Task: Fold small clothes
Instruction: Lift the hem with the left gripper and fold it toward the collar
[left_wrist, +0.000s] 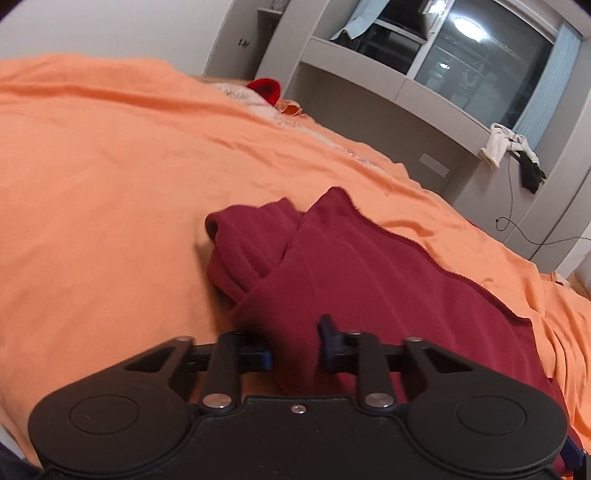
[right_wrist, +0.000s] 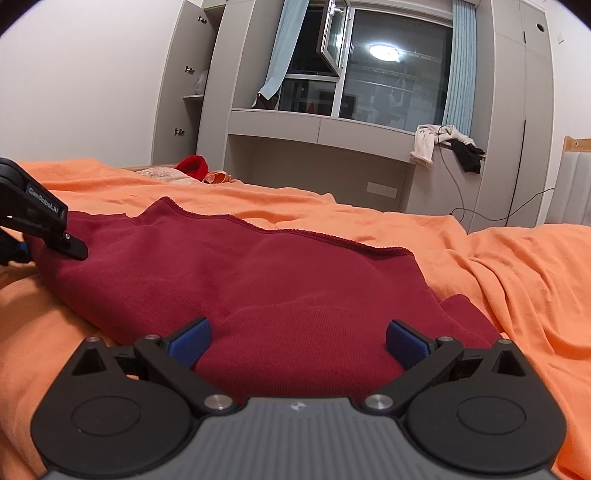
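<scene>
While it lies spread on the orange bedsheet (right_wrist: 517, 258), the dark red knit garment (right_wrist: 277, 280) fills the middle of both views.

Garment: partly folded; in the left wrist view one layer (left_wrist: 332, 258) is laid over a rolled sleeve or edge.
Left gripper (left_wrist: 295, 350): blue pads drawn narrow, with a fold of the red cloth pinched between them at the garment's left end.
Right gripper (right_wrist: 297, 345): spread wide, blue pads (right_wrist: 190, 345) resting on the cloth at its near edge, nothing clamped.
Left gripper from the right wrist view (right_wrist: 40, 221): on the garment's far left corner.
Background: bright red item (right_wrist: 192, 166) at the bed's far end; window (right_wrist: 391, 74); clothes (right_wrist: 428, 142) draped on the sill.
</scene>
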